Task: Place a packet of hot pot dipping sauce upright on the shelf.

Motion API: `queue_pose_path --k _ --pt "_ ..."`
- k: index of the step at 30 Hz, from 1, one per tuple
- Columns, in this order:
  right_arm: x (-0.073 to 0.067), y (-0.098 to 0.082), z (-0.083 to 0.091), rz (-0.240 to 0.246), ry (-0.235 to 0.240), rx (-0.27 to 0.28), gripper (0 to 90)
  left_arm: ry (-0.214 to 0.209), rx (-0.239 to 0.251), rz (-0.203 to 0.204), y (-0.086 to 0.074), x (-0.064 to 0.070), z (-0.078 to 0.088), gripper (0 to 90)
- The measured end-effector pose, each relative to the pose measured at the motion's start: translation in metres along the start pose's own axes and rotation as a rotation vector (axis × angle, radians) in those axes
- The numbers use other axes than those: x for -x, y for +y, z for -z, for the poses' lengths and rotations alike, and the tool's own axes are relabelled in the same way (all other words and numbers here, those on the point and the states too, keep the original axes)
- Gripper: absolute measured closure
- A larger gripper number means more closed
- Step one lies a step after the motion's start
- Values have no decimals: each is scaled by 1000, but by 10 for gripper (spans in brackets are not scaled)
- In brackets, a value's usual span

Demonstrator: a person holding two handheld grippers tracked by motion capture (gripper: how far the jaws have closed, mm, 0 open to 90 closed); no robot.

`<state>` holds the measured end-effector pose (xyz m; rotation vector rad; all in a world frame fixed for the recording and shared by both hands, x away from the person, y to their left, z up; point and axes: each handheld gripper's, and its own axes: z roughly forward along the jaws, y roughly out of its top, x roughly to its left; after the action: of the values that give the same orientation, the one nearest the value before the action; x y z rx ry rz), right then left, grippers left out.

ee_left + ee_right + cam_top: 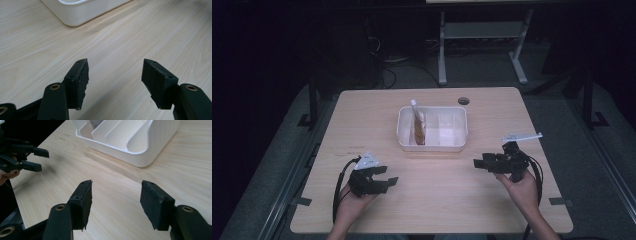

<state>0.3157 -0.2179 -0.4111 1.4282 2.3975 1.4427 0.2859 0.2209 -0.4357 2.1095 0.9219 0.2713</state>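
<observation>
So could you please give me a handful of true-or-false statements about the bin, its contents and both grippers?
1. The white bin has dividers inside. True.
2. The packet lies flat on the table. False: it stands upright in the bin's left compartment.
3. The left gripper is open and holds nothing. True.
4. The right gripper is shut on the packet. False: it is open and apart from the bin.
5. Both grippers sit on the person's side of the bin. True.

We seem to be in a dim lab: beyond the wooden surface [432,200] stand floor cables [397,70] and a white-legged desk frame [482,45].
</observation>
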Motion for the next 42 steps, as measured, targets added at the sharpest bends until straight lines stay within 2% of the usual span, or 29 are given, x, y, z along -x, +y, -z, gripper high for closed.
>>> queue_pose_path --k 7,28,42 --pt "4 -9 3 2 -3 -5 412 1 0 -1 0 0 0 374" --pt "20 -54 22 -31 -18 -27 397 0 -10 -7 0 1 -1 370" --pt "23 -70 24 -27 -28 -52 369 -1 -4 -1 0 0 -1 345"
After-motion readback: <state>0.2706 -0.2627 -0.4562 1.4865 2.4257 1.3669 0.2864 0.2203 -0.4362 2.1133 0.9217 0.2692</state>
